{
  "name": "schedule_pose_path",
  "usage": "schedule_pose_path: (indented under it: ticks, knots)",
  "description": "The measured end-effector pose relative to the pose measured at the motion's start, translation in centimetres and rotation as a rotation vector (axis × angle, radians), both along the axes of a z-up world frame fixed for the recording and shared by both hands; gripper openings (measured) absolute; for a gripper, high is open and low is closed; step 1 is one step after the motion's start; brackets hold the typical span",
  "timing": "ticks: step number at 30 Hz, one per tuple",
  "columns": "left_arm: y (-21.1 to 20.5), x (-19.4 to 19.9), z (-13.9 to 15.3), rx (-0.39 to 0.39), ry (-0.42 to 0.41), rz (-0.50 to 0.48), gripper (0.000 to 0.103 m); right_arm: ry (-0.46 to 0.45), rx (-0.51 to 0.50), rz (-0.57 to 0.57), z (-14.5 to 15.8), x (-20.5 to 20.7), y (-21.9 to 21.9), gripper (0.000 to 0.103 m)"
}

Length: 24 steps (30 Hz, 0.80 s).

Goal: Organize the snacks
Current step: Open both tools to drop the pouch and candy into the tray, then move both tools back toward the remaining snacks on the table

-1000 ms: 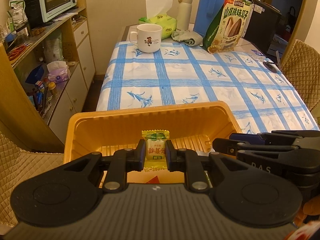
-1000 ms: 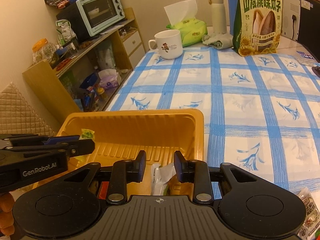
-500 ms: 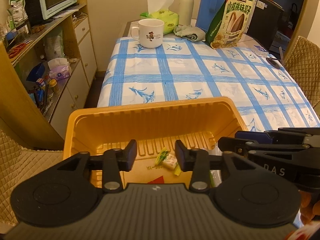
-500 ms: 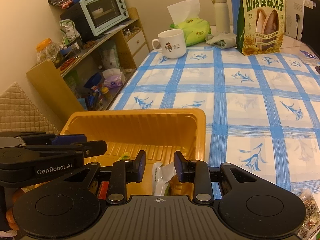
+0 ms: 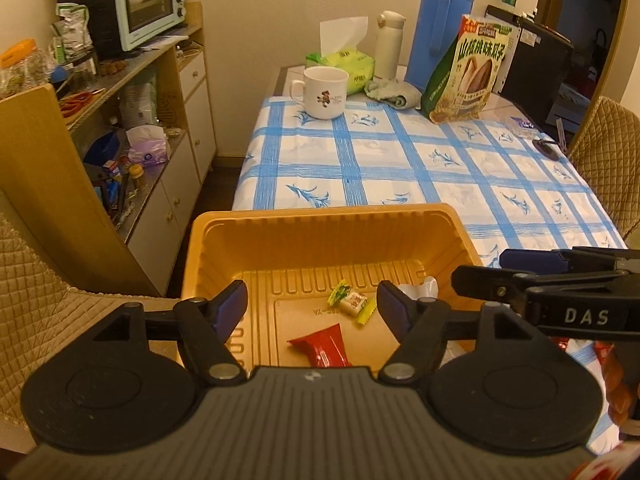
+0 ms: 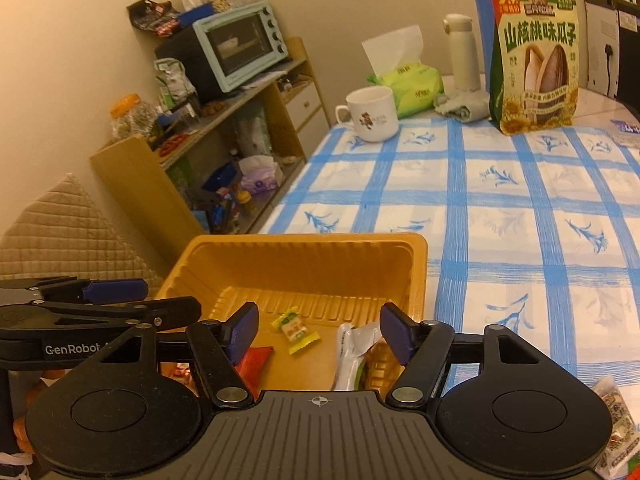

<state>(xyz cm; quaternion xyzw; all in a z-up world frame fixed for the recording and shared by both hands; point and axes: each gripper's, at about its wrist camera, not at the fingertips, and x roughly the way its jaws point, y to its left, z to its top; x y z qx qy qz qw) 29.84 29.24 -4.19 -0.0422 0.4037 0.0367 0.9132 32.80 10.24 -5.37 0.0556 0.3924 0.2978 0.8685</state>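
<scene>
nearest, left gripper point(image 5: 312, 306) over the near end of the orange plastic tray point(image 5: 320, 224), jaws apart and opening, nothing pressed between the blue pads; below and between them, loose on the ribbed tray floor, a small yellow-and-white wrapped candy point(image 5: 352, 302) and a red snack packet point(image 5: 324, 346), apart from each other. alongside on the right, right gripper point(image 6: 318, 326), marked "das" on its flank, jaws likewise apart and opening, clear of the white-wrapped snack point(image 6: 352, 354) lying against the tray's right wall just under them; same candy point(image 6: 296, 330) a little left of that. "genrobot" readable on the left tool's side in the right wrist view. more wrapped snacks point(image 6: 614, 412) off the tray at the table's near right corner, partly cut off. tray set at the near left corner of the table, its left wall near the table edge, with a quilted chair point(image 5: 48, 300) just beyond. past the tray's far rim, wide bare stretch of blue-checked tablecloth point(image 5: 420, 168). at the far end, white mug point(image 5: 322, 92) with a small printed figure, green tissue pack point(image 5: 342, 66), white flask point(image 5: 390, 50), crumpled cloth point(image 5: 394, 94), blue thermos jug point(image 5: 440, 20), and an upright green bag of sunflower seeds point(image 6: 534, 64) with large chinese lettering "山核桃味瓜子". left of the table, cluttered wooden shelving point(image 5: 132, 140) with a mint toaster oven point(image 5: 146, 2) on top.
</scene>
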Motion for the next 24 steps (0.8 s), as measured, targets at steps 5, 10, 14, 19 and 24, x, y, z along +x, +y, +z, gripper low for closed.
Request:
schedule_pose_path:
  ticks: [5,10,14,19,24]
  knots:
    - [-0.9,-2.4,1.5,-0.003,-0.028,0.007,0.071,-0.025,0.03,0.013,1.4,-1.7,-1.4,0.07]
    - [-2.4,-4.8,2.4,-0.004,-0.035,0.014,0.071,-0.047,0.062,0.011,2.5,-3.6,-3.7,0.07]
    - [-3.7,-6.6,3.0,-0.005,-0.038,0.02,0.071,-0.048,0.078,0.024,3.4,-5.1,-5.8,0.07]
    - [-5.4,-8.8,3.6,-0.004,-0.041,0.037,0.071,-0.037,0.091,0.042,4.0,-7.0,-8.6,0.07]
    - [-7.8,-10.8,3.7,-0.004,-0.029,0.034,0.071,-0.031,0.082,0.065,4.3,-8.8,-11.4,0.07]
